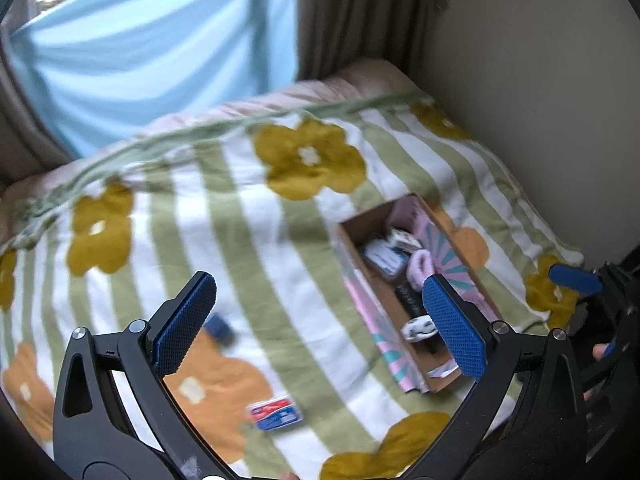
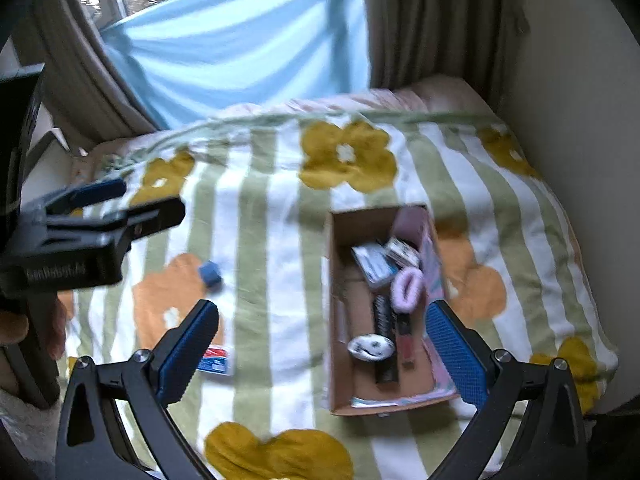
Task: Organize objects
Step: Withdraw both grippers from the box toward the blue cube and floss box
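Two empty grippers hover over a green-striped flowered blanket (image 2: 280, 240) with an open cardboard box (image 2: 340, 320) of small items.

Left gripper (image 1: 320, 324) and right gripper (image 2: 322, 344) are both spread apart; a red-white-blue flat packet (image 1: 275, 413) and small blue block (image 2: 210, 273) lie loose left of the box, so approach the packet low and pinch its edges.

The blanket (image 2: 280, 240) is white with green stripes and mustard and orange flowers. On it, left of the brown cardboard box (image 2: 340, 272), lie a blue block (image 2: 210, 273) and a red-white-blue packet (image 1: 275, 414). Inside the box, a lilac scrunchie (image 2: 407, 289).
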Tool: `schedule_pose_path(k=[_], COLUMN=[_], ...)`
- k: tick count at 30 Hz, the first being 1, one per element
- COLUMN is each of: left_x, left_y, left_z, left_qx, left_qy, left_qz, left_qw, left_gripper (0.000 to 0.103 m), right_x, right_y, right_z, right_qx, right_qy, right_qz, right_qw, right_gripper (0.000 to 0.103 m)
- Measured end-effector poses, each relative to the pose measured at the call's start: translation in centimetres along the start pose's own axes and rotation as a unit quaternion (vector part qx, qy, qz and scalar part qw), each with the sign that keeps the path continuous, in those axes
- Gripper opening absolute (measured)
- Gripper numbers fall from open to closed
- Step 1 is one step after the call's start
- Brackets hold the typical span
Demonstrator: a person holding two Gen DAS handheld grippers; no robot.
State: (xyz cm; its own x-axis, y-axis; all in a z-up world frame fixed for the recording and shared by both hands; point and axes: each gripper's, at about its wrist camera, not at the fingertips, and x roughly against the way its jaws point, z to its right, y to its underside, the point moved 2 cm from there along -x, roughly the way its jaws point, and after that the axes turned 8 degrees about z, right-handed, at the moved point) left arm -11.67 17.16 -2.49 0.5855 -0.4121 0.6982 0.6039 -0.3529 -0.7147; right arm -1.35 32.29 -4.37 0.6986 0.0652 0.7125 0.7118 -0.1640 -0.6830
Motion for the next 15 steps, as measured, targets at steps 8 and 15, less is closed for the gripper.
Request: schedule_pose_path(k=[8,15], left_x=[7.6,11.3], left_y=[3.7,6.7], left_z=[-6.7,-11.0], left_qx=[0.064,0.101], left_qy=[-0.049,-0.083], left_qz=[0.032,0.047], left_qw=[0.9962,0.9903], left_gripper=[0.103,0.103], right_x=[0.8,0.5], right_y=[0.0,1.3], right_z=[-5.1,-7.9], right_qx=[0.033,0.044], right_qy=[-0.024,-0.047], right_qz=[0.016,0.007], right_qw=[0.999,0.998], right_gripper=[0.103,0.103])
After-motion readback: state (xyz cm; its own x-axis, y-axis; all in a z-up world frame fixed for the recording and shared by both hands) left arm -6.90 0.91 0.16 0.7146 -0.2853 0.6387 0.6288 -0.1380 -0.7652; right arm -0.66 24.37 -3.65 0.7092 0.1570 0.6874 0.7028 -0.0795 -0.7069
